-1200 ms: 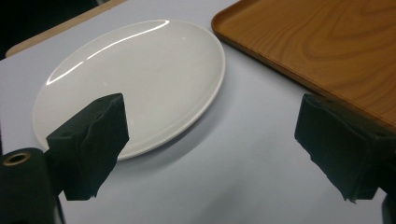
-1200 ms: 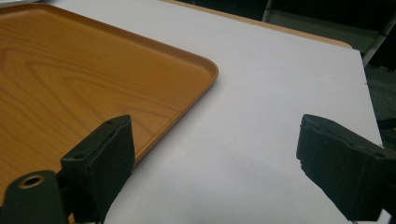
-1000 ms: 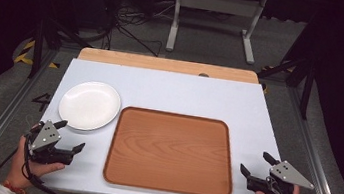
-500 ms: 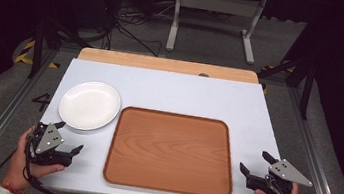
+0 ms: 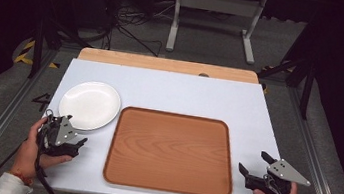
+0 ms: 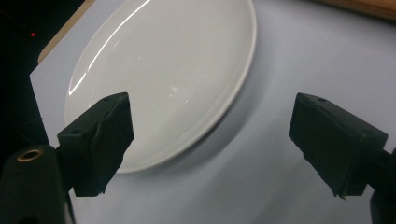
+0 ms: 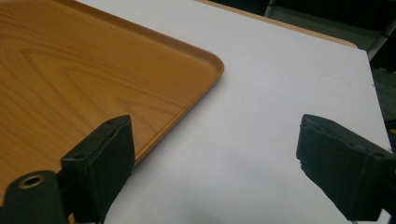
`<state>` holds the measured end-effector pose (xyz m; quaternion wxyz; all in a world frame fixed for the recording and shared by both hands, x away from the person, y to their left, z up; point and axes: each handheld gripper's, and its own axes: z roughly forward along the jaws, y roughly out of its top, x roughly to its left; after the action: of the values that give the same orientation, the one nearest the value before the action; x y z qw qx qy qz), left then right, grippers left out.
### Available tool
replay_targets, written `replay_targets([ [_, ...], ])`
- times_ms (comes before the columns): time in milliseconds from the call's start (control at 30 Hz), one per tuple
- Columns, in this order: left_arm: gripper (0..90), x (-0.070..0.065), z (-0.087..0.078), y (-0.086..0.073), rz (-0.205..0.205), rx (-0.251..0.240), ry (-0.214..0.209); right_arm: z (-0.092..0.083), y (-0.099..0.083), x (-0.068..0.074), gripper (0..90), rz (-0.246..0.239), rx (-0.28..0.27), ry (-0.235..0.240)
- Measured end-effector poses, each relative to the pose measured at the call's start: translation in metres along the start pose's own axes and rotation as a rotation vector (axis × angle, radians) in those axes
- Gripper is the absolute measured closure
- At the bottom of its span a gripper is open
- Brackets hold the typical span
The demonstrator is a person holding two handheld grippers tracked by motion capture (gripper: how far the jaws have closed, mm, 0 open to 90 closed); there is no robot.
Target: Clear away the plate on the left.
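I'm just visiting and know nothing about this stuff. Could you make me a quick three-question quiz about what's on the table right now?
1. True or false: the white plate sits on the wooden tray.
2. Which gripper is nearer the plate: A) left gripper B) right gripper?
3. Fill in: both grippers' jaws are ____.

Key:
1. False; the plate rests on the white table, to the tray's left.
2. A.
3. Open, holding nothing.

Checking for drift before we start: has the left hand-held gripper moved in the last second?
Yes, slightly. The left hand-held gripper has slid toward the person, away from the white plate.
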<state>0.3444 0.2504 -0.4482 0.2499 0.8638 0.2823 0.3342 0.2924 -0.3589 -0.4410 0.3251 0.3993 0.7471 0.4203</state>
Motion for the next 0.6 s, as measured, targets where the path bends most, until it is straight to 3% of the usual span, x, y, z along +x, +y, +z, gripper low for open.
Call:
replay_targets([
  [167, 17.0, 0.002, 0.013, 0.008, 0.078, 0.057, 0.052, 0.0, 0.0, 0.0, 12.1, 0.001, 0.001, 0.001],
  [233, 18.0, 0.001, 0.016, 0.01, 0.083, 0.069, 0.065, 0.001, -0.001, 0.0, 12.1, 0.0, 0.002, 0.003],
  [400, 20.0, -0.002, 0.027, 0.017, 0.144, 0.123, 0.117, 0.001, -0.001, 0.001, 12.1, -0.001, 0.002, 0.004],
  [567, 21.9, -0.007, 0.032, 0.022, 0.215, 0.153, 0.171, 0.001, -0.001, -0.001, 12.1, 0.003, 0.002, 0.001],
  [600, 22.4, -0.009, 0.033, 0.024, 0.244, 0.158, 0.181, 0.001, -0.001, -0.001, 12.1, 0.003, 0.002, 0.001],
])
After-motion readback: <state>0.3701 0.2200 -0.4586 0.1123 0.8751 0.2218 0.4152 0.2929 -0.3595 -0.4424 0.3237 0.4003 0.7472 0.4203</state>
